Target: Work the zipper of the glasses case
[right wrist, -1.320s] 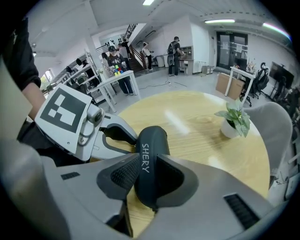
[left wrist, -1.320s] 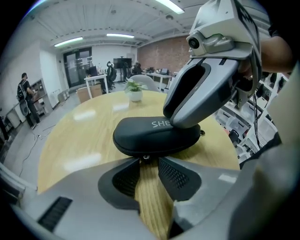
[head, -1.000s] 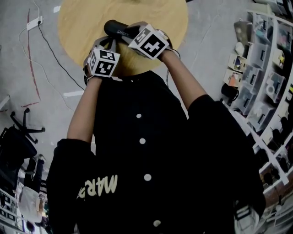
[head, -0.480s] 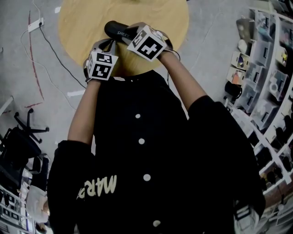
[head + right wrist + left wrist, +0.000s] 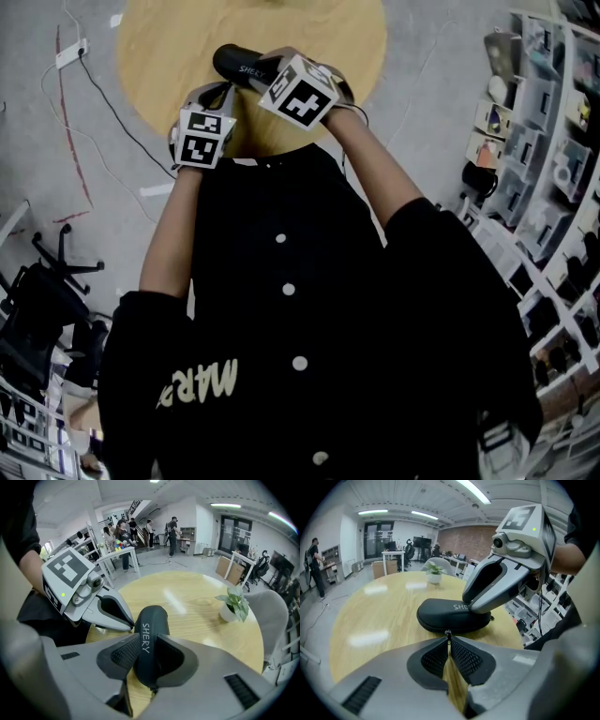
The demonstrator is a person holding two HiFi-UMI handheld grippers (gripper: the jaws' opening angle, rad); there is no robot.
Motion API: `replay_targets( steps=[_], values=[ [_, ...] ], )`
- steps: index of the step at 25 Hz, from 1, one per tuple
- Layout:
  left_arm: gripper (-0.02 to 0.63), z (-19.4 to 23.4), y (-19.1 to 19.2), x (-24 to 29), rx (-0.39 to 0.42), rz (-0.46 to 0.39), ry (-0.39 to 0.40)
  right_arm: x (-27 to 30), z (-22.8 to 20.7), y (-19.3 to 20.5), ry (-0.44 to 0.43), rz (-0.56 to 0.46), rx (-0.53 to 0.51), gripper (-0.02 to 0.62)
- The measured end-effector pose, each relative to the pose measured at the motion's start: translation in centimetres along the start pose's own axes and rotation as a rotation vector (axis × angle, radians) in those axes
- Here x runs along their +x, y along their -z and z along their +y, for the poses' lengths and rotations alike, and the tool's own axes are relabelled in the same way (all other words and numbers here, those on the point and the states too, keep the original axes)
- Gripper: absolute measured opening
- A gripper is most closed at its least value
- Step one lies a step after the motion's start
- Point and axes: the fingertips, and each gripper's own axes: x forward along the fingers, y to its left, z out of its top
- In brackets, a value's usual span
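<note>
While the glasses case lay on the round wooden table, the right gripper clamped its body (lettering uppermost), and the left gripper had its jaws pressed together on the zipper pull at the case's near edge.

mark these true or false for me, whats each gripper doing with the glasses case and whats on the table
1. The right gripper is clamped across the body of the glasses case. True.
2. The left gripper has its jaws wide apart with nothing between them. False: they are pinched together on the zipper pull at the near edge of the case.
3. The case lies on a round wooden table. True.
4. A potted plant stands on top of the case. False: it stands on the table, well beyond the case and apart from it.
</note>
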Motion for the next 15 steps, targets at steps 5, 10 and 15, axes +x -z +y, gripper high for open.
replay_targets(
  steps=[5, 10, 15],
  values=[
    [0.021, 0.4, 0.1, -0.1, -0.035, -0.006, 0.052, 0.2, 0.1, -0.2, 0.003, 0.011, -0.022, 0.121],
    [0.023, 0.4, -0.4, -0.4, -0.104, -0.023, 0.114, 0.0, 0.0, -0.3, 0.006, 0.013, -0.030, 0.121],
    [0.006, 1.7, -0.5, -1.0, -0.188, -0.056, 0.146, 0.1, -0.1, -0.4, 0.005, 0.016, -0.035, 0.121]
  ],
)
